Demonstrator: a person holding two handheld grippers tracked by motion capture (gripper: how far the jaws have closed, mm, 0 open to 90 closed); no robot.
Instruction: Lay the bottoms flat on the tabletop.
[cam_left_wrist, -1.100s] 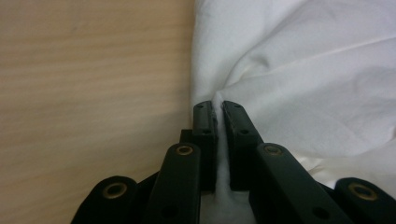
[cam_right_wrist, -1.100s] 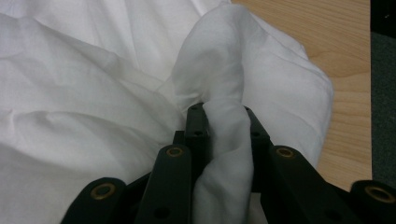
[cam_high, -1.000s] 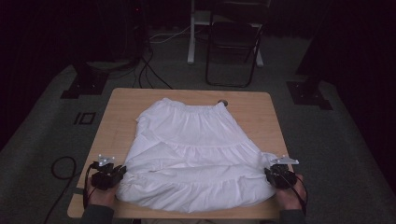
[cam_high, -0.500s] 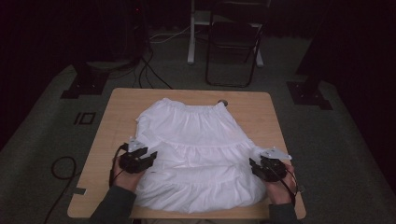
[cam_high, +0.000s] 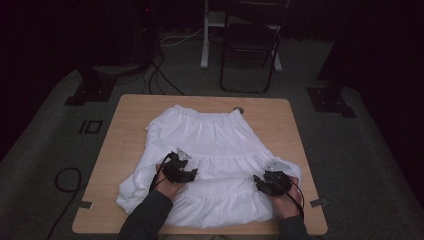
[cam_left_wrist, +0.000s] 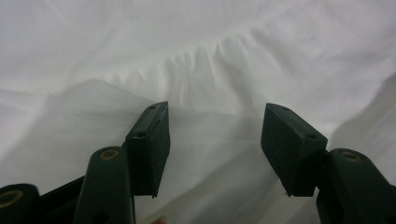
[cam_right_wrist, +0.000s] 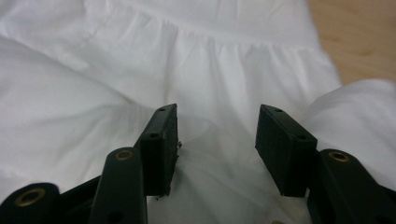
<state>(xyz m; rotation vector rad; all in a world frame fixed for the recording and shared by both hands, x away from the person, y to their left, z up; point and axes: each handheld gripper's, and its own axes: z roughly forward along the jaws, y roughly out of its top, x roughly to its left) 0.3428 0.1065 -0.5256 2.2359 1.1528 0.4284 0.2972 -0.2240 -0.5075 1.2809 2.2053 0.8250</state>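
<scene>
Flat across the wooden desk (cam_high: 125, 125): a white skirt (cam_high: 210, 145), waistband at the far edge, hem toward the person. Over its lower tiers: left gripper (cam_high: 186, 174) and right gripper (cam_high: 264, 184), both spread wide, nothing pinched between them.

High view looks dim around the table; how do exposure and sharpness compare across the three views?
High view: surroundings near black, the white skirt and wooden table lit, slightly soft. Left gripper view: fabric bright with soft grey fold shadows, the left gripper jaws dark but sharp. Right gripper view: the right gripper sharp, the far cloth and table corner blurred.
</scene>
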